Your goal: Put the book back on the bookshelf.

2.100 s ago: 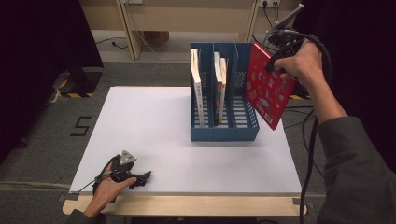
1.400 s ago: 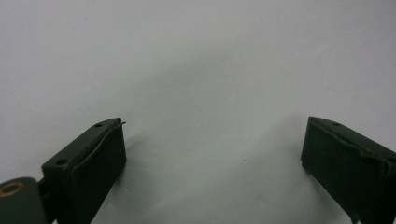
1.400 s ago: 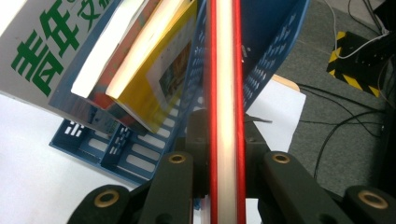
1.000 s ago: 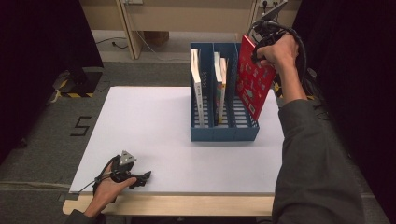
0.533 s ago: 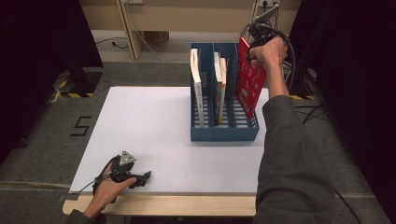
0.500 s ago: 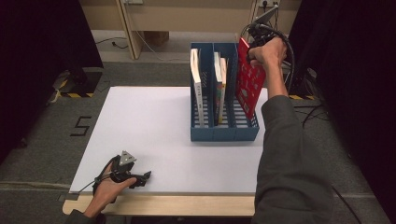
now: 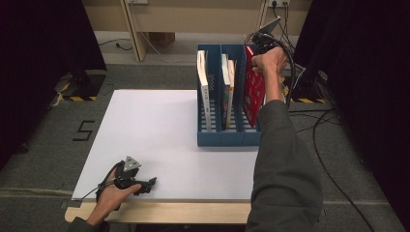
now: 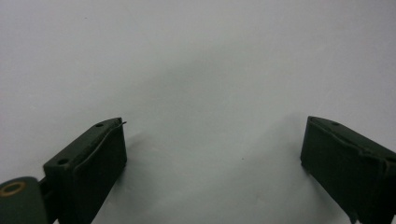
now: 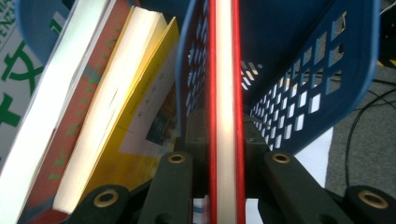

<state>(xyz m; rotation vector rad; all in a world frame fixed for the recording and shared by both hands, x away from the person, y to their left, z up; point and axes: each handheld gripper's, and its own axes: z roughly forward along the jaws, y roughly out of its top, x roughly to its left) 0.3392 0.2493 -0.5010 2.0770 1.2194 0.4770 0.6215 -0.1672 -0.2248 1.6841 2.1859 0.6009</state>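
We see the right gripper [image 7: 258, 41] clamped on the red book [image 7: 253, 94], which stands in the rightmost compartment of the blue file rack [image 7: 227, 137] at two o'clock on the bench [image 7: 145, 125]. The left gripper [image 7: 145, 183] rests wide open at seven o'clock.

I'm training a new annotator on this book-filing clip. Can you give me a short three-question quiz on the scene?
1. True or false: the right tool is shut on the red book.
2. Which compartment of the blue file rack is the red book in: A left, B middle, C right?
3. What is between the jaws of the left tool?

Key: 1 true. 2 C, seen from the high view. 3 Nothing; it is open over the white table.
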